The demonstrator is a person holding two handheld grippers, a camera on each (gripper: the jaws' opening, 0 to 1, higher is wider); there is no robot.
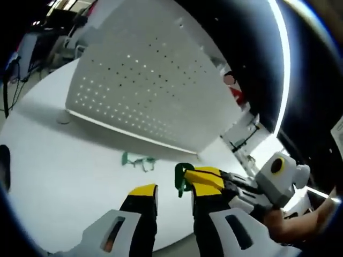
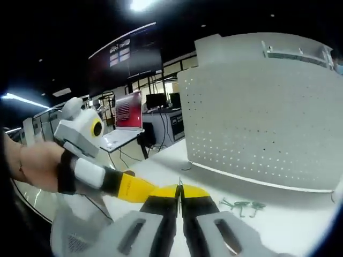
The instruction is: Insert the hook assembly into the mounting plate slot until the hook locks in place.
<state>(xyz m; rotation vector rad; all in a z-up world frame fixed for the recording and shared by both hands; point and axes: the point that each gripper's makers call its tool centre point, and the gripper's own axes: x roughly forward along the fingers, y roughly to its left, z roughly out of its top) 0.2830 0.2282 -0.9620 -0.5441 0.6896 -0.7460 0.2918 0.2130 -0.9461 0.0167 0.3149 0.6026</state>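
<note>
In the left gripper view, the left gripper [image 1: 174, 195] is seen at the bottom, its yellow-tipped black jaws standing apart with nothing between them. Just beside its right jaw, the right gripper [image 1: 188, 179] is seen entering from the right, and a green hook [image 1: 182, 176] is clamped at its yellow tips. A person's hand [image 1: 292, 227] is seen gripping that tool near the right edge. Farther out on the white table [image 1: 53, 171], a second green hook piece [image 1: 138, 160] is found lying flat, well apart from both grippers. Beyond it, the white perforated mounting plate [image 1: 155, 85] is stood upright on the table, tilted in this view, with rows of small holes across its face.

In the right gripper view, the right gripper [image 2: 179, 199] is seen with its jaws brought together, only a thin sliver showing at the seam between the tips; what that sliver is cannot be told here. The left gripper [image 2: 134, 187] is seen coming in from the left, held by a hand [image 2: 37, 163], its yellow tip lying against the right gripper's jaws. Past the jaws, green hook pieces [image 2: 241, 205] are seen lying on the table [image 2: 300, 225]. Behind them the perforated mounting plate [image 2: 262, 123] is stood. In the far background, desks with monitors are made out.
</note>
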